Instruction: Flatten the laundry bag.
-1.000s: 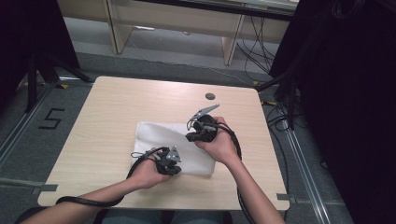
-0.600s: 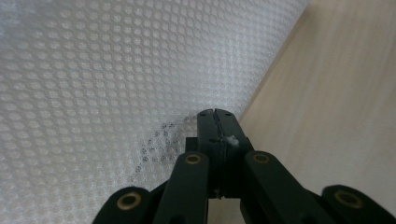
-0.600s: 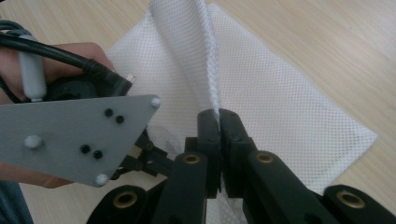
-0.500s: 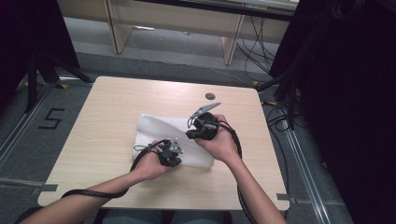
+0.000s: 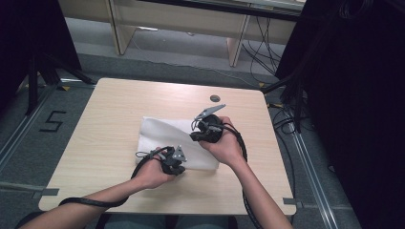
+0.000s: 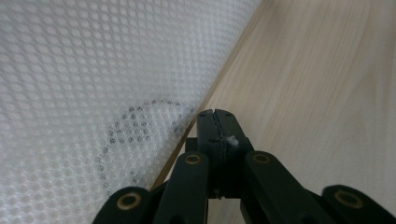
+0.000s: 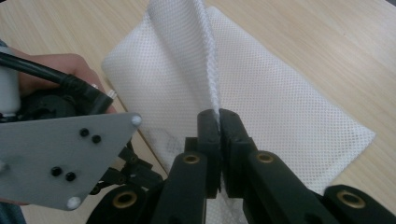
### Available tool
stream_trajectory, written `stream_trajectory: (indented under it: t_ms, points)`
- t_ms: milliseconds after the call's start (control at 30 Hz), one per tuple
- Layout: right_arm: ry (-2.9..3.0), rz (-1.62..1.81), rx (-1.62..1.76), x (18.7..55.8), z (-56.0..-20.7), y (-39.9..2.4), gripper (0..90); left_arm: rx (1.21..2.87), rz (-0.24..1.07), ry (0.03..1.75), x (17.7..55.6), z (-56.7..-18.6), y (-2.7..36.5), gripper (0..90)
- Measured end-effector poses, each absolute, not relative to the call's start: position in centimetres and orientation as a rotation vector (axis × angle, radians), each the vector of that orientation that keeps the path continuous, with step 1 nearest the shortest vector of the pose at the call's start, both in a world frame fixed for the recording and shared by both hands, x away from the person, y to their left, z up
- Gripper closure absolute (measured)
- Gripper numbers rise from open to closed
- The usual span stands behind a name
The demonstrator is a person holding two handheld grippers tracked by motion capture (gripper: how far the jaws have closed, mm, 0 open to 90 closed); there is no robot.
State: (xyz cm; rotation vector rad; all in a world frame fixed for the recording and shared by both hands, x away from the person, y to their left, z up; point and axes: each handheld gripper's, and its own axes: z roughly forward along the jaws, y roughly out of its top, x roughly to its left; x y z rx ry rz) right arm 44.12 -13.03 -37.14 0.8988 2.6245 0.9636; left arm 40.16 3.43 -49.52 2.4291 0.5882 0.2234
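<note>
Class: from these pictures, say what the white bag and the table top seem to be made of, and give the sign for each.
White bag: looks like a soft synthetic mesh fabric, matt; a regular grid of tiny holes shows, and it folds limply where the right gripper pinches it.
Table top: probably light wood-look laminate, smooth and satin; faint straight grain lines.

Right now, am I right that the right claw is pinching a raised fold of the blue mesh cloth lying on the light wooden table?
Not quite: the cloth is white, not blue. The right gripper view shows the right claw shut on a raised fold of the white mesh cloth, which lies on the light wooden table; the rest stands.
</note>
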Motion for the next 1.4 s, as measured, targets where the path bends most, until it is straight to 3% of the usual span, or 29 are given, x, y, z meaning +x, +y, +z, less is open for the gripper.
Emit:
stream_trajectory:
  t_ms: [433,467,567,600,667,733,767,800,833,1400]
  points:
    - [2.629,0.968,0.952,43.6,-36.6,-12.6,88.7,2.467,0.24,0.616,42.8,-49.7,3.4,89.6]
    - [2.633,0.968,0.945,43.6,-36.6,-12.6,88.7,2.372,0.25,0.706,42.8,-50.1,2.9,89.5]
    - [2.639,0.958,0.909,43.5,-36.5,-12.7,88.7,2.323,0.261,0.739,43.1,-50.3,2.7,89.5]
    - [2.645,0.962,0.922,43.4,-36.5,-12.7,88.7,2.455,0.261,0.65,43.6,-49.7,3.3,89.5]
    - [2.64,0.968,0.914,43.3,-36.5,-12.8,88.6,2.285,0.256,0.778,43.2,-50.4,2.7,89.0]
    - [2.649,0.974,0.912,43.2,-36.5,-12.9,88.6,2.289,0.252,0.774,43.0,-50.3,3.0,88.5]
    - [2.646,0.976,0.94,43.1,-36.6,-12.8,88.5,2.284,0.222,0.772,42.8,-50.1,3.4,87.9]
    - [2.643,0.984,0.909,42.9,-36.9,-12.9,88.3,2.435,0.234,0.649,42.8,-49.1,4.8,87.3]
    - [2.643,0.984,0.909,42.9,-36.9,-12.9,88.3,2.435,0.234,0.649,42.8,-49.1,4.8,87.2]
    - [2.719,0.966,0.806,39.9,-38.4,-12.7,88.8,2.261,0.337,0.837,39.2,-46.4,16.9,83.9]
